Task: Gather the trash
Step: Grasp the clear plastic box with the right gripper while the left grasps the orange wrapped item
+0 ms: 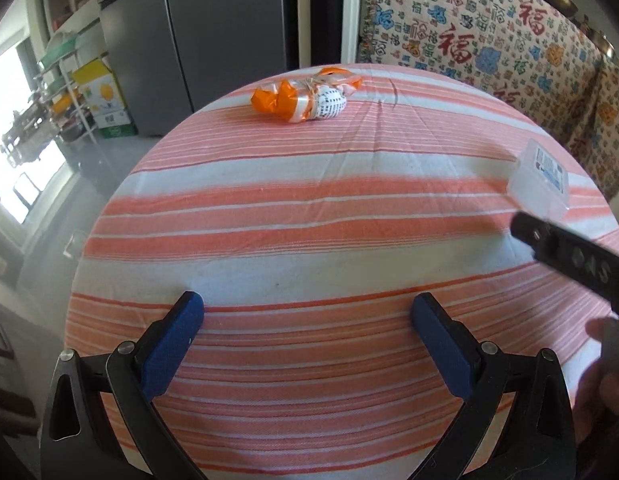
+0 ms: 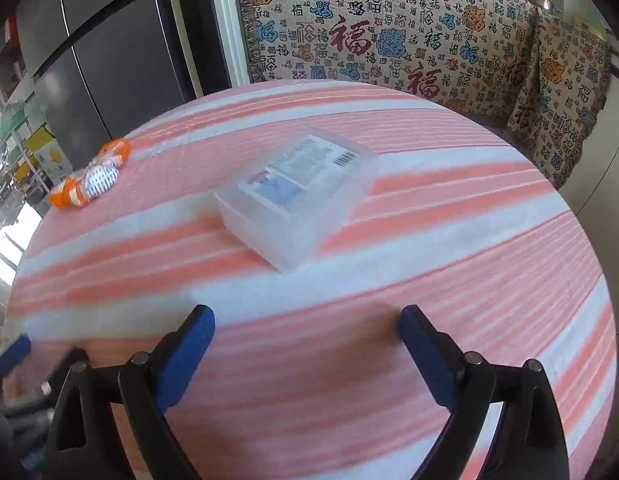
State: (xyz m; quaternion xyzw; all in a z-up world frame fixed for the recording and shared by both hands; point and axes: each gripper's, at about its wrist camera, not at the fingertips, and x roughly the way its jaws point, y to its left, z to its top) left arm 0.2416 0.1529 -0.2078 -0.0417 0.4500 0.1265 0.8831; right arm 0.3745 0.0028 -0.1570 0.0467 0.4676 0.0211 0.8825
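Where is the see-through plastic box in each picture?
Left wrist view: the clear plastic box sits at the far right edge, partly cut off.
Right wrist view: the box lies near the middle, ahead of the fingers.
Shared landmark: the orange crumpled wrapper on the striped tablecloth.

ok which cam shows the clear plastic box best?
Right wrist: the clear plastic box sits whole near frame centre, label up, ahead of the open right gripper. Left wrist catches it only at the right edge, small, partly behind the other gripper's finger.
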